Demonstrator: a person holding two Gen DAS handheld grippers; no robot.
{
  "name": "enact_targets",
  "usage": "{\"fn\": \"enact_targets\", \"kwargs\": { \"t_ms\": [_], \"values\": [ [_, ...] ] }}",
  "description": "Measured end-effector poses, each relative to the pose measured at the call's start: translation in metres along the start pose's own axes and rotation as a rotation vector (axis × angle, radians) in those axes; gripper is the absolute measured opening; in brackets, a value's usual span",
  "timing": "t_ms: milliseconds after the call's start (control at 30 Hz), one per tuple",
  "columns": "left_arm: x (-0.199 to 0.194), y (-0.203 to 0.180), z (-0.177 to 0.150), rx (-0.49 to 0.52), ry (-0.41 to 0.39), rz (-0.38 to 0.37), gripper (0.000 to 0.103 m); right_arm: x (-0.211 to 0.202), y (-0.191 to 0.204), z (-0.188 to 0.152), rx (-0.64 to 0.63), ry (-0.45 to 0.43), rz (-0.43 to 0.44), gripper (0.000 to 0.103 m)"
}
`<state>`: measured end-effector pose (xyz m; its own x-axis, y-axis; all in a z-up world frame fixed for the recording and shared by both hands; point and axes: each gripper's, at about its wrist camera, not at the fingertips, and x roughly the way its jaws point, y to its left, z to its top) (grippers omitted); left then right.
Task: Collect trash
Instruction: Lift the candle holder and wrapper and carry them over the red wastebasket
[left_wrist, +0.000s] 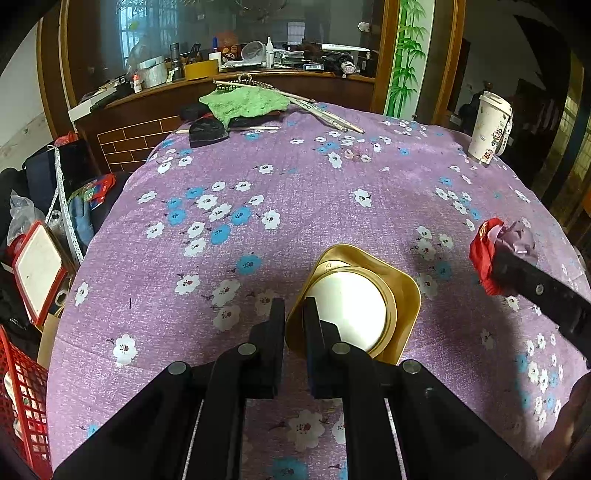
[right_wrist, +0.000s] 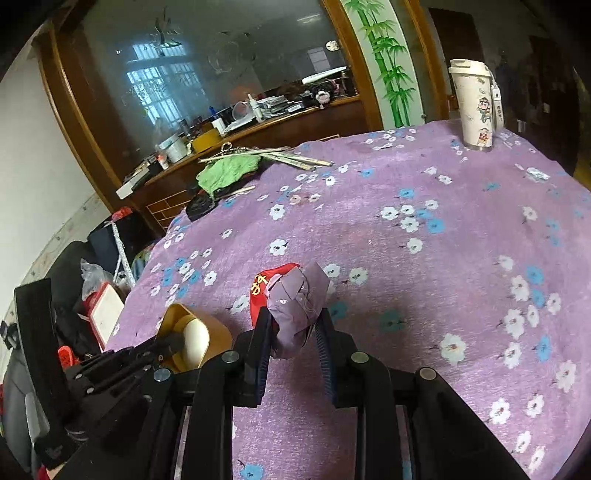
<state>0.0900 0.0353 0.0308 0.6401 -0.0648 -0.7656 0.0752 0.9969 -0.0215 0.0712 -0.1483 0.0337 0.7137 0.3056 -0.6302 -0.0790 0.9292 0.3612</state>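
Setting: a table (left_wrist: 332, 192) covered in a purple cloth printed with white and blue flowers, in front of a wood-framed glass cabinet crowded with bottles and boxes.

Left gripper (left_wrist: 293, 314): its black jaws are pinched tight on the near rim of a gold square plastic tray (left_wrist: 404, 291), one finger outside the wall and one inside; the tray is tipped up on the cloth and carries a round white dish (left_wrist: 351, 306) in its well. In the right wrist view the same tray (right_wrist: 214, 332) sits at lower left, held by the left gripper (right_wrist: 171, 341).

Right gripper (right_wrist: 293, 332): its jaws are clamped on a crumpled wad of red and purple paper trash (right_wrist: 295, 306), held above the cloth; the purple part bulges between the pads and the red part with yellow lettering sticks out behind it. From the left wrist view the wad (left_wrist: 495, 243) hangs to the right of the tray, apart from it, at the tip of the right gripper (left_wrist: 496, 264).

Far edge of the table: a green knitted cloth (left_wrist: 247, 103) beside thin wooden sticks (left_wrist: 325, 110), and a dark pouch (left_wrist: 207, 133) just in front of them.

Right far corner: a tall white lidded cup with cartoon figures (left_wrist: 489, 127), standing upright, well apart from both grippers.

Left of the table: a red plastic basket (left_wrist: 22, 398).
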Motion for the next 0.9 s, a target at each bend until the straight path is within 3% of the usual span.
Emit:
{"fn": "enact_targets", "kwargs": {
  "t_ms": [900],
  "values": [
    [-0.0054, 0.0012, -0.0006, 0.004, -0.023, 0.019, 0.009, 0.0011, 0.0001, -0.0025, -0.071, -0.001, -0.023, 0.026]
  ]
}}
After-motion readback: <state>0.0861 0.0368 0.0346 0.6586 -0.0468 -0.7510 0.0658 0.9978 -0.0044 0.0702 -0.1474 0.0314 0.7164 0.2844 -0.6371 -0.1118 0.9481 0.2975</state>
